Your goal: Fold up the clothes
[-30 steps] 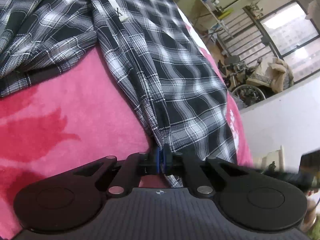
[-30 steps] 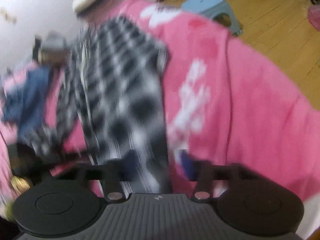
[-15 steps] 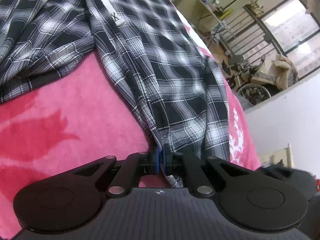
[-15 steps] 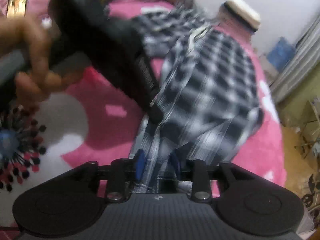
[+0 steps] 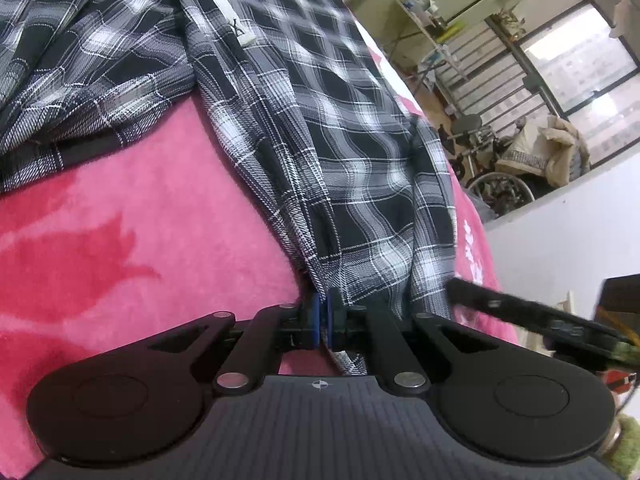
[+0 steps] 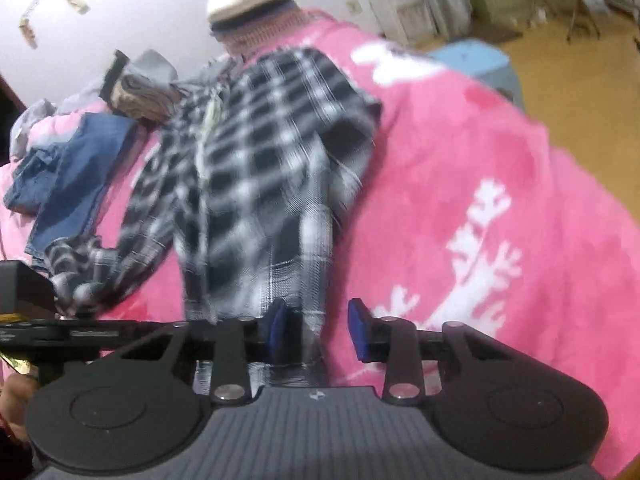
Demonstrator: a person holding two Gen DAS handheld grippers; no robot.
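A black-and-white plaid shirt [image 5: 340,128] lies spread on a pink blanket [image 5: 140,216]. My left gripper [image 5: 324,316] is shut on the shirt's near hem, the cloth pinched between its blue pads. The right gripper [image 5: 520,312] shows as a dark blurred bar at the shirt's right hem corner. In the right wrist view the shirt [image 6: 264,160] runs away from me, motion-blurred. My right gripper [image 6: 318,330] is open, with a strip of the hem lying between its blue pads [image 6: 276,328]. The left gripper [image 6: 36,328] sits at the far left.
Blue jeans [image 6: 68,168] and a grey bundle of clothes [image 6: 140,88] lie beyond the shirt on the left. A folded stack [image 6: 252,4] stands by the wall. A blue stool [image 6: 472,64] stands on the wood floor [image 6: 580,80] off the bed's right edge.
The right gripper swung round and now sits beside the left one at the hem, still open. The left gripper kept its hold. The shirt's right side has bunched inward.
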